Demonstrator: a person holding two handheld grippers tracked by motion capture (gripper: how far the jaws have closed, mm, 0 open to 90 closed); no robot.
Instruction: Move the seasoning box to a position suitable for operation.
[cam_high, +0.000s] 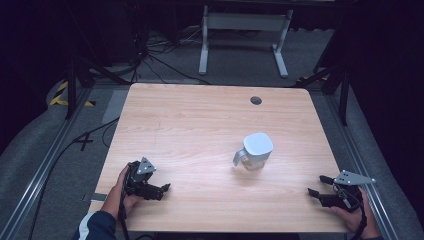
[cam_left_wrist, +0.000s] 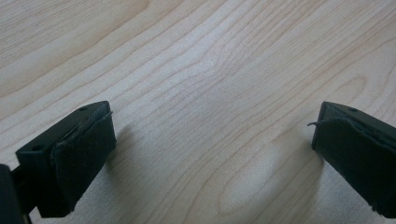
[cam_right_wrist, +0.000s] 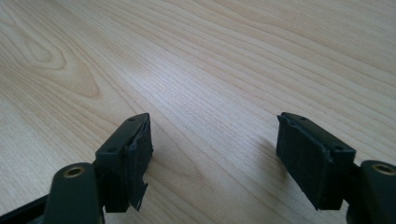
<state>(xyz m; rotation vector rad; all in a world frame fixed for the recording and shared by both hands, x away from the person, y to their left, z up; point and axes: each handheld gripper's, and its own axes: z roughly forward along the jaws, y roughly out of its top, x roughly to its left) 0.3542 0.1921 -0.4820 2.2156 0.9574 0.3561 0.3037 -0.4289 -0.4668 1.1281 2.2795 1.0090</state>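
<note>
A clear pitcher with a white lid (cam_high: 257, 150) and a handle on its left side stands upright on the wooden table (cam_high: 200, 125), right of centre. My left gripper (cam_high: 165, 189) rests low at the table's front left, held by a hand, its jaws pointing right and open with nothing between them. My right gripper (cam_high: 316, 186) sits at the front right corner, jaws pointing left and open. In the left gripper view the open gripper (cam_left_wrist: 212, 140) looks down on bare wood. The right gripper view shows the same, with the gripper (cam_right_wrist: 212, 149) wide apart over the tabletop.
A round cable hole (cam_high: 256, 100) sits near the table's far edge. Beyond the table stands a white desk frame (cam_high: 245, 35), with cables on the grey floor. Metal rails (cam_high: 45, 165) run along both sides of the table.
</note>
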